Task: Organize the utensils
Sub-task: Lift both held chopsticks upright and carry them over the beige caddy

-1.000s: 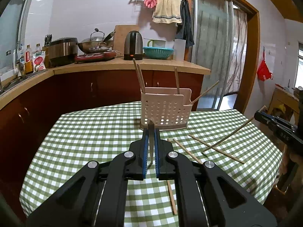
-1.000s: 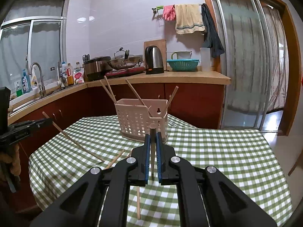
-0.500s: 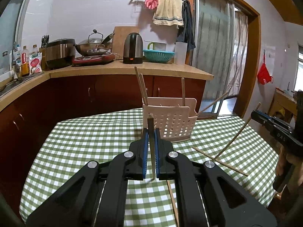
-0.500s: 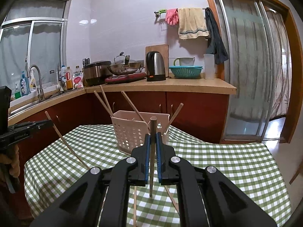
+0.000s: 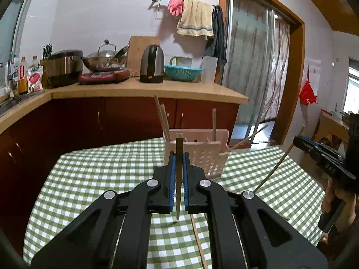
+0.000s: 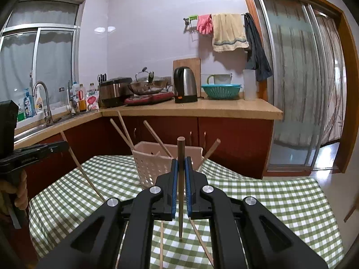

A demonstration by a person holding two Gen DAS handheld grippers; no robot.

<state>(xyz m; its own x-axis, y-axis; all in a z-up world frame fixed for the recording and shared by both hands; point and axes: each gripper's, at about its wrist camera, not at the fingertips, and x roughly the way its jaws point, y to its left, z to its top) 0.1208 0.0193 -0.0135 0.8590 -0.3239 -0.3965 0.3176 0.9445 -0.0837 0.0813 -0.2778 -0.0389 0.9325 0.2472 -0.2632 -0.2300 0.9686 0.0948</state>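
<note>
Chopsticks: one upright in each gripper; loose ones low in both frames; several already in the holder.
Left gripper (image 5: pixel 177 170): lower centre, clamped on a chopstick (image 5: pixel 178 174) whose tip hangs clear of the tablecloth (image 5: pixel 89 179).
Right gripper (image 6: pixel 180 179): lower centre, clamped on a second chopstick (image 6: pixel 180 179), likewise clear of the cloth.
Loose chopsticks (image 6: pixel 161 244): lying on the cloth, partly under the gripper bodies.
Holder (image 5: pixel 202 154): mid frame, beyond the fingertips.
Change: both sticks were lower a second ago and are now lifted; holder looms nearer. Judged: carry under way, insertion next.
Hidden: holder compartments and count inside not readable; loose sticks' far ends cut off.
</note>
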